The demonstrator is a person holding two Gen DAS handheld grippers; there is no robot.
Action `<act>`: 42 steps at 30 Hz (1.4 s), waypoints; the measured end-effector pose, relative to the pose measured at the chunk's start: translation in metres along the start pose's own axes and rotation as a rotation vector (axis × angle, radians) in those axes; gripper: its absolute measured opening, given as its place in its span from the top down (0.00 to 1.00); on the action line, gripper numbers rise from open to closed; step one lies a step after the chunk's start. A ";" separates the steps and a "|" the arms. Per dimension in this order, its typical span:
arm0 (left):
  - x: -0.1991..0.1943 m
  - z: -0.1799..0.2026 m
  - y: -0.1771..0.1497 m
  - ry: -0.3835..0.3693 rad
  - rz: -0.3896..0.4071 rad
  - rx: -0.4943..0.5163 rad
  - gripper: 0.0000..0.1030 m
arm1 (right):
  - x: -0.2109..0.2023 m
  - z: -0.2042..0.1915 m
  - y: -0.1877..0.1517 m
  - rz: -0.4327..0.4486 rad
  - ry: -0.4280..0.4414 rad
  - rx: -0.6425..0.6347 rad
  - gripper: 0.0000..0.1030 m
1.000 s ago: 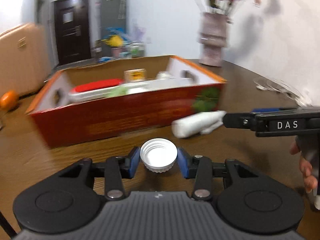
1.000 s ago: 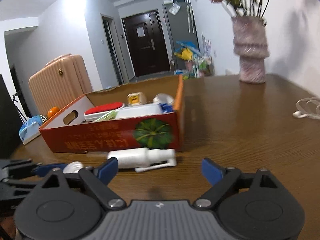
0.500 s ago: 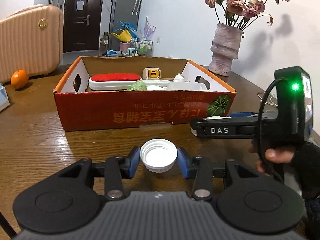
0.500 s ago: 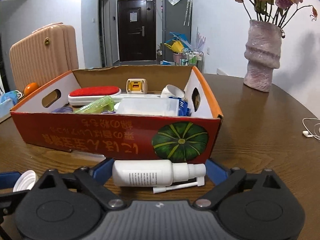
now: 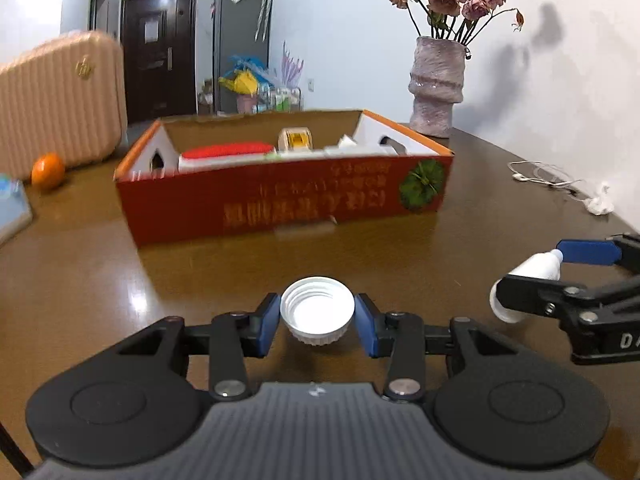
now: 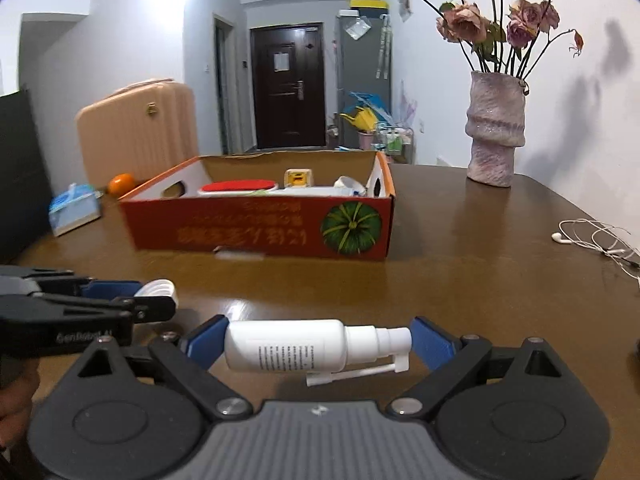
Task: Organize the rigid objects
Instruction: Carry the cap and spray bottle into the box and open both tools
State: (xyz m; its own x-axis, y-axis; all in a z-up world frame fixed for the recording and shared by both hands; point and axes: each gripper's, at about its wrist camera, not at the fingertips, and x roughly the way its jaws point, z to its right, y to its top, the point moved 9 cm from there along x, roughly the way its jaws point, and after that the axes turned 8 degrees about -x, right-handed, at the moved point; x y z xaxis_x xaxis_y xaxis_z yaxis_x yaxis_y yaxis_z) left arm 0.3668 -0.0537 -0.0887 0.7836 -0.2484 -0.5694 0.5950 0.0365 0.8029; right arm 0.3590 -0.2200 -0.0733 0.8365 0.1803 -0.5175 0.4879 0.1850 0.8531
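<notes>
since the earlier frames both hands have drawn back from the red cardboard box, and the white spray bottle, which lay on the counter against the box's front wall, is now lifted clear and carried along. the counter is dark brown glossy wood, with the box standing well ahead of both claws. the room has white walls, a dark door at the far end and a tall grey cabinet beside it; a pink ribbed suitcase stands at the counter's left edge. the bottle is white plastic with fine black print on its body, a stepped nozzle end and a thin folded spout underneath; it lies sideways, end to end between the blue pads of the right claw, which stands wide and is clenched on it. the left claw is clenched on a white ribbed screw cap, its open threaded side facing up, held just above the counter. counted: one box, one spray bottle, one cap, one orange, one tissue pack, one tangle of white earphones, one crumpled white scrap and one pale textured vase of dried roses. inside the box sit a white case with a red lid and a small yellow-and-white gadget; the rest there is too hidden to count.
</notes>
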 end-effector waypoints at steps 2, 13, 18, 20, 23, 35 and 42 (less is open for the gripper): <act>-0.011 0.002 -0.006 0.006 0.000 0.000 0.60 | -0.014 -0.001 -0.007 -0.002 0.025 -0.004 0.06; 0.017 -0.043 0.131 0.044 0.056 -0.005 0.60 | 0.013 0.011 0.108 0.118 0.156 0.004 0.06; 0.110 -0.070 0.176 0.062 -0.120 -0.044 0.60 | 0.123 0.027 0.194 0.014 0.171 0.043 0.06; 0.138 -0.081 0.179 0.097 -0.172 -0.060 0.60 | 0.174 0.034 0.213 -0.064 0.156 0.052 0.06; 0.170 -0.089 0.176 0.101 -0.253 -0.096 0.60 | 0.233 0.043 0.222 -0.172 0.087 0.024 0.06; 0.189 -0.098 0.175 0.096 -0.263 -0.092 0.40 | 0.306 0.044 0.202 -0.263 -0.036 -0.085 0.06; 0.145 -0.092 0.198 0.111 -0.180 -0.072 0.30 | 0.282 0.054 0.216 -0.255 -0.013 -0.060 0.05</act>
State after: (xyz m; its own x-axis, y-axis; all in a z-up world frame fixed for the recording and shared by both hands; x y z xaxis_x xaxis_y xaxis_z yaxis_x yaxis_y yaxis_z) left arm 0.6147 0.0066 -0.0283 0.6762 -0.1489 -0.7215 0.7351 0.0713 0.6742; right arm 0.7139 -0.1810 -0.0319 0.6917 0.1079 -0.7141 0.6680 0.2801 0.6894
